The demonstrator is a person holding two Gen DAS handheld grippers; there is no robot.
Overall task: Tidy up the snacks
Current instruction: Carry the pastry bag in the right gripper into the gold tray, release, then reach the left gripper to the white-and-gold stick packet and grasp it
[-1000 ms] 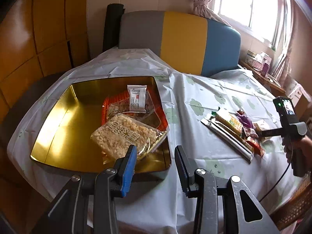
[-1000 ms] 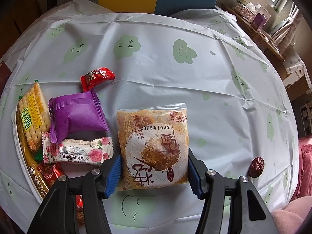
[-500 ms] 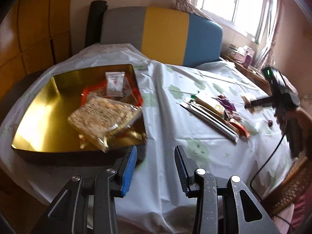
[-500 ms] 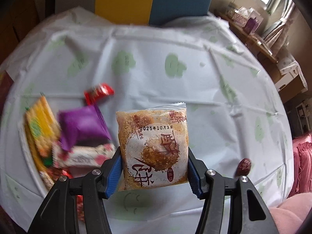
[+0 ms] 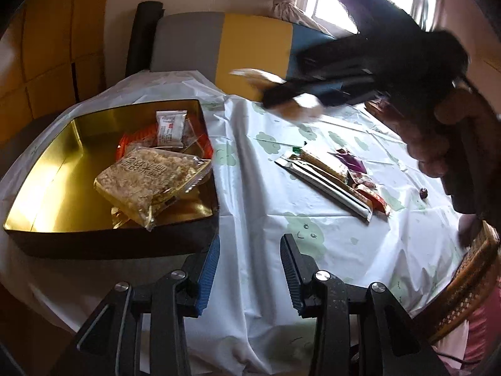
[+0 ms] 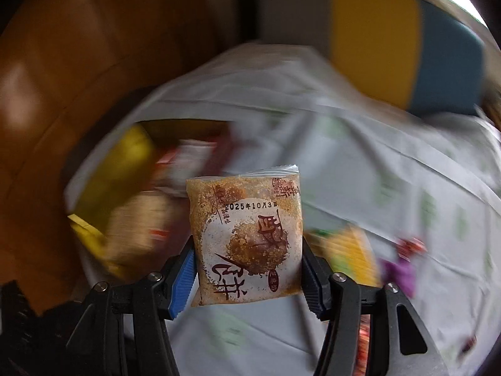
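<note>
The right gripper (image 6: 247,269) is seen clamped on a clear packet of crumbly brown pastry (image 6: 245,241), which is pinched by its two side edges between the blue-ribbed pads (image 6: 184,277) and held upright, printed face toward the camera, with a stamped date legible near the top. In the left wrist view the same gripper (image 5: 281,94) is shown blurred in the air above the table, gripped by a hand (image 5: 438,131), with the pale packet (image 5: 297,106) at its tip.

The left gripper (image 5: 249,269) is held partly open with nothing between its jaws, just above the near edge of the table, beside the near right corner of a gold-lined box (image 5: 47,169).

Inside the box, a large packet of puffed-rice cake (image 5: 150,181) is seen lying tilted over an orange-edged tray (image 5: 137,139), and a small white sachet (image 5: 170,128) rests toward the back.

To the right of the box, on the white tablecloth with green cloud faces (image 5: 260,194), a row of loose snacks is laid: a long silver-edged packet (image 5: 325,185), a cracker packet (image 5: 325,164), a purple wrapper (image 5: 352,159) and a red wrapper (image 5: 375,200). A small dark red sweet (image 5: 423,193) lies apart, nearer the hand.

Behind the table a grey, yellow and blue chair back (image 5: 250,44) is visible.
</note>
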